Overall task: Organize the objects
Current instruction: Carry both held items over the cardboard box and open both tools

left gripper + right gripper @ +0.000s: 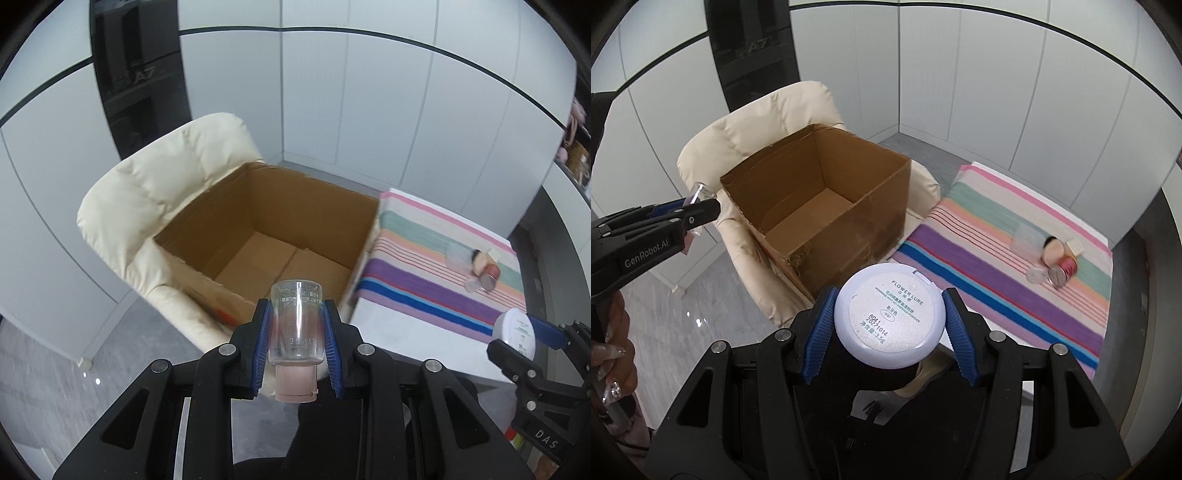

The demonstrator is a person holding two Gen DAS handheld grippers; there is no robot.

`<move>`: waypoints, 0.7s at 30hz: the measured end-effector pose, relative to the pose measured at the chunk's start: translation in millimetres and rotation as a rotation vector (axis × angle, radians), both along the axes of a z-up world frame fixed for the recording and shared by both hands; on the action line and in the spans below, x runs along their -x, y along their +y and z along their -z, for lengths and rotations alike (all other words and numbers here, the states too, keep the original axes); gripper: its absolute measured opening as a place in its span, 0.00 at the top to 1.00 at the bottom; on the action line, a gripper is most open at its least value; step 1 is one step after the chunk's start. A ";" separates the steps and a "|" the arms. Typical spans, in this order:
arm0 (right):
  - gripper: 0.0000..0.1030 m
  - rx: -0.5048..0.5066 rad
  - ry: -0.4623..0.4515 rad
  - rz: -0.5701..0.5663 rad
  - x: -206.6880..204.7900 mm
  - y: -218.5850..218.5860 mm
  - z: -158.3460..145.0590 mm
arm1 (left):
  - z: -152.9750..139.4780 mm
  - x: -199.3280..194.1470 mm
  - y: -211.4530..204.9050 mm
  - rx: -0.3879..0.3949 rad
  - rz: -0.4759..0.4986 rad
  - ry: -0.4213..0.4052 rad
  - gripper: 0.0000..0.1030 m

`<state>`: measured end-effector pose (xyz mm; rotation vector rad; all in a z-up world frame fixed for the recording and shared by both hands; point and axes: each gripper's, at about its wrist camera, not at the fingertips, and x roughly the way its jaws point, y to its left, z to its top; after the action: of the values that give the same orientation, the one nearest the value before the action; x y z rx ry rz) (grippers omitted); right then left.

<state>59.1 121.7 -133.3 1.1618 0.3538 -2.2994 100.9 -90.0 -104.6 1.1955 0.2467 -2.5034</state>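
Two things are in the air at once, and either could miss the cardboard box (258,236) if it were let go from where it is now. The left gripper (297,332) carries a clear bottle (296,321) with a pink cap (295,384) pointing back toward the camera; its smooth wall sits between ribbed blue pads, so a slack squeeze might let it slide out, and it looks fragile enough to crack on the floor (44,369). Those jaws are closed partway, pressing the bottle on both sides, with the box opening just ahead of them. The right gripper (889,321) clamps a round white compact (888,317) by its rim, jaws wide apart to span it; such an edge hold could let the disc pivot or pop free. Its box lies ahead and to the left, perched on a cream chair (750,136). Far right of those jaws, more small items (1052,262) wait on the striped cloth (997,266).
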 end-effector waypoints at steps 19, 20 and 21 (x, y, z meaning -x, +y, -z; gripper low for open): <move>0.42 -0.037 0.005 -0.105 65.4 -73.0 15.6 | 25.5 62.7 -51.8 -0.011 -0.055 -0.015 0.73; 0.42 -0.038 0.002 -0.114 69.0 -77.3 17.6 | 26.1 67.2 -54.1 -0.013 -0.054 -0.014 0.73; 0.42 -0.039 -0.002 -0.122 73.3 -82.2 19.9 | 27.4 74.3 -58.4 -0.013 -0.056 -0.014 0.73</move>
<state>-14.1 39.6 -153.2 1.1300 0.4581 -2.1946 26.7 -148.4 -132.0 1.1943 0.2896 -2.4478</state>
